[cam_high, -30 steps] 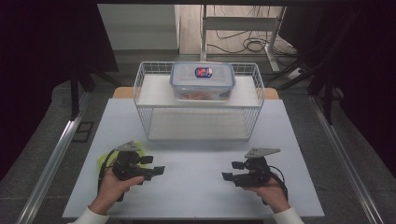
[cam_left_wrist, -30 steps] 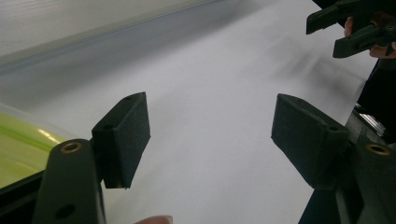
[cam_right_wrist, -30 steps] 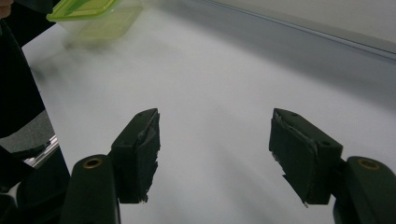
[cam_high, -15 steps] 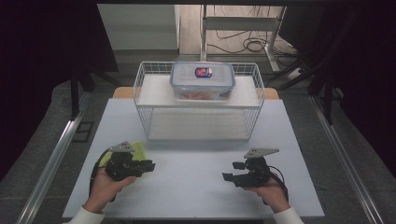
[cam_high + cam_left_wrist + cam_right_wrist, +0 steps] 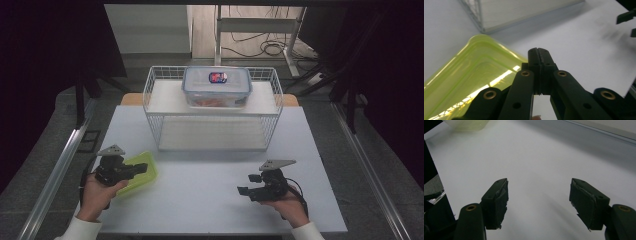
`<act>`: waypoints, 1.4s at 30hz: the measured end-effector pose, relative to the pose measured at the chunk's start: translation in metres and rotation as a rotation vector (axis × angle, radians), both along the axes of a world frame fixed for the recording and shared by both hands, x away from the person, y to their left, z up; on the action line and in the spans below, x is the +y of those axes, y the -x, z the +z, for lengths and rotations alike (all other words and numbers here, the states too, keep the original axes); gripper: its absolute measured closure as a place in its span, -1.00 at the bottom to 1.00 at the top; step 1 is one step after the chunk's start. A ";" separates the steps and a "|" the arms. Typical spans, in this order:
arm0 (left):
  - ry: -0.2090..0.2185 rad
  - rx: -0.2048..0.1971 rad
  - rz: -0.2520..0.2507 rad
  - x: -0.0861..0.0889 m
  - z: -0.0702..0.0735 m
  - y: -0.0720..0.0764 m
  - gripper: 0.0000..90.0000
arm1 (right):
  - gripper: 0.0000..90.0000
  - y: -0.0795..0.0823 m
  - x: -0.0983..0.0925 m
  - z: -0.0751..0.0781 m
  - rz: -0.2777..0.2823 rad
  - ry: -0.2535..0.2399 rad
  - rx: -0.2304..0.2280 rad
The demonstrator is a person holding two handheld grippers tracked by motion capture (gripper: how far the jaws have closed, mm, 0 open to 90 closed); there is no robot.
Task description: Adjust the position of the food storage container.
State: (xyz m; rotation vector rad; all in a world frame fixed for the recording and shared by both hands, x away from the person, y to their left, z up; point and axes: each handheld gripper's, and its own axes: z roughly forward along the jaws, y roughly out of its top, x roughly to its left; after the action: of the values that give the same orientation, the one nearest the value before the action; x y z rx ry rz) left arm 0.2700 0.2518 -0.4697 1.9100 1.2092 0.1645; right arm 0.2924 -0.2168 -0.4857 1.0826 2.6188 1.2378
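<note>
A lime-green plastic container (image 5: 145, 177) (image 5: 474, 65) lies on the white table (image 5: 210, 200) at the front left. My left gripper (image 5: 142, 167) (image 5: 539, 51) hangs over its right rim. Its jaws have just been closing and now meet, and I see nothing between them. At the front right my right gripper (image 5: 246, 183) (image 5: 539, 195) stands open just above bare table, pointing left, with nothing between its fingers. The green container (image 5: 466, 123) shows far off in the right gripper view.
A white wire basket (image 5: 212, 135) stands at the back middle of the table. A clear lidded box (image 5: 216, 86) with something red inside rests in it. Metal rails run along both sides of the table.
The left gripper's jaws have gone from wide open to shut, and that hand has moved left and slightly back over the green container. The right gripper has stayed in place.
</note>
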 end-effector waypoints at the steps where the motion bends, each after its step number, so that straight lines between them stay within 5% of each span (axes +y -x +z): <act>1: 0.003 0.000 0.006 0.002 0.000 -0.001 0.99 | -0.30 0.000 0.000 0.000 0.000 0.000 0.000; 13: -0.052 0.051 0.089 0.027 -0.001 -0.053 0.99 | -0.31 0.000 0.003 -0.002 0.011 0.018 0.005; 15: -0.074 0.079 0.093 0.029 -0.003 -0.064 0.99 | -0.31 0.000 0.004 -0.003 0.013 0.021 0.006; 18: -0.032 0.133 0.085 0.033 -0.008 -0.075 0.99 | -0.31 0.000 0.003 -0.003 0.012 0.020 0.007; 20: -0.064 0.157 0.088 0.033 -0.011 -0.080 0.99 | -0.31 0.000 0.002 -0.002 0.011 0.018 0.008; 35: -0.108 0.202 0.099 0.025 -0.022 -0.096 0.99 | -0.31 0.000 0.001 -0.003 0.004 0.015 0.009; 42: -0.107 0.203 0.040 0.017 -0.020 -0.091 0.99 | -0.31 -0.001 0.001 -0.004 0.006 0.015 0.010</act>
State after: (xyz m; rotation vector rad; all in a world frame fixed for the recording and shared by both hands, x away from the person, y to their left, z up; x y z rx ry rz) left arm 0.3614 0.2684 -0.4901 2.0349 1.3981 0.0578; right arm 0.2930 -0.2161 -0.4893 1.0816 2.6366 1.2150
